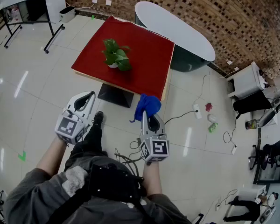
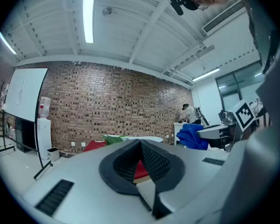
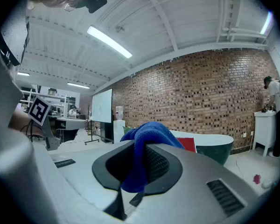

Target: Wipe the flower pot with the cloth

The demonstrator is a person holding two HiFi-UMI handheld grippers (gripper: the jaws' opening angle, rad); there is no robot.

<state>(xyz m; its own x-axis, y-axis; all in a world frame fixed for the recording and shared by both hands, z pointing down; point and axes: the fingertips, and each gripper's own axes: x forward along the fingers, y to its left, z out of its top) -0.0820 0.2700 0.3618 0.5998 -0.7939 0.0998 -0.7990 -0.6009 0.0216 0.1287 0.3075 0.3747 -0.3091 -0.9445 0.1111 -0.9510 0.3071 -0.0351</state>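
A small white flower pot (image 1: 113,65) with a leafy green plant (image 1: 116,54) stands near the middle of a red-topped table (image 1: 149,73). My right gripper (image 1: 147,116) is held in front of the table, short of its near edge, shut on a blue cloth (image 1: 147,105) that bunches up over its tips; the blue cloth (image 3: 147,136) hangs between the jaws in the right gripper view. My left gripper (image 1: 90,97) is to the left of it, level, shut with nothing in it; its jaws (image 2: 141,158) meet. The red table (image 2: 94,145) and plant leaves (image 2: 113,139) show far ahead.
A white oval table (image 1: 175,28) on a dark green base stands behind the red one, by the brick wall. A whiteboard stand (image 1: 23,3) is at far left. Cables and small items (image 1: 210,118) litter the floor at right. A white desk (image 1: 246,80) is further right.
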